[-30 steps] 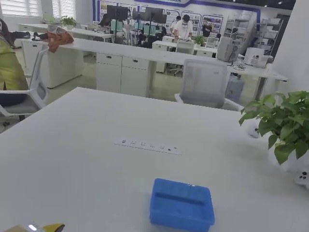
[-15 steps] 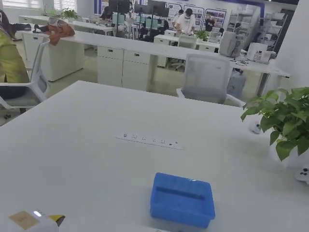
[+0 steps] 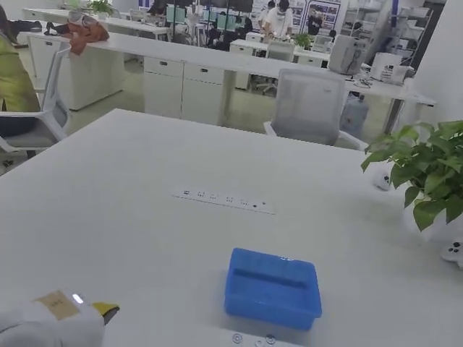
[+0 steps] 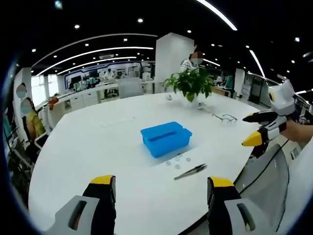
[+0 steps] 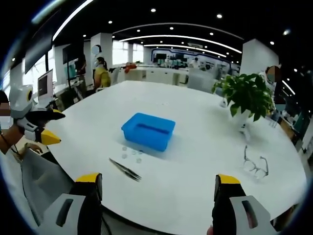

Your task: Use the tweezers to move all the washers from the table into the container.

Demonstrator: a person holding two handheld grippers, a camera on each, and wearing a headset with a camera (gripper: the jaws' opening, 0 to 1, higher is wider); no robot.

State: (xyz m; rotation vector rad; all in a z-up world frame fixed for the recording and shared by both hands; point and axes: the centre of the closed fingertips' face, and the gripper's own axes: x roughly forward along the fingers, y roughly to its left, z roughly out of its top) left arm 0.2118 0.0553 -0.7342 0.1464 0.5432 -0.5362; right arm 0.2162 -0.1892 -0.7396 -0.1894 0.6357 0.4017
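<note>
Several washers (image 5: 132, 152) lie loose on the counter (image 5: 195, 161), just beside the near wall of the blue container (image 5: 147, 130). None look to be inside it, as far as I can tell. The tweezers (image 5: 125, 170) lie flat near the washers, on the person's side and close to the counter edge, untouched.

The left gripper (image 4: 161, 182) has its jaws wide apart and empty, held back from the counter. The right gripper (image 5: 156, 178) is the same: jaws apart, holding nothing, well short of the tweezers. Glasses (image 5: 255, 166) and a plant (image 5: 247, 95) sit off to the right, clear of the work.

Risks:
- The tweezers are thin and lie flat, so a gripper closing on them may skid them along the counter or off the near edge.
- A low approach could knock the washers and scatter them.
- The washers are tiny and flat and could easily slip from the tweezer tips on the way to the container.

Compared with a second ago, the head view has tipped down. The container sits higher in frame, which is the camera moving, not the container. Washers now show at the bottom edge below the container. More of the left gripper shows at the lower left.
</note>
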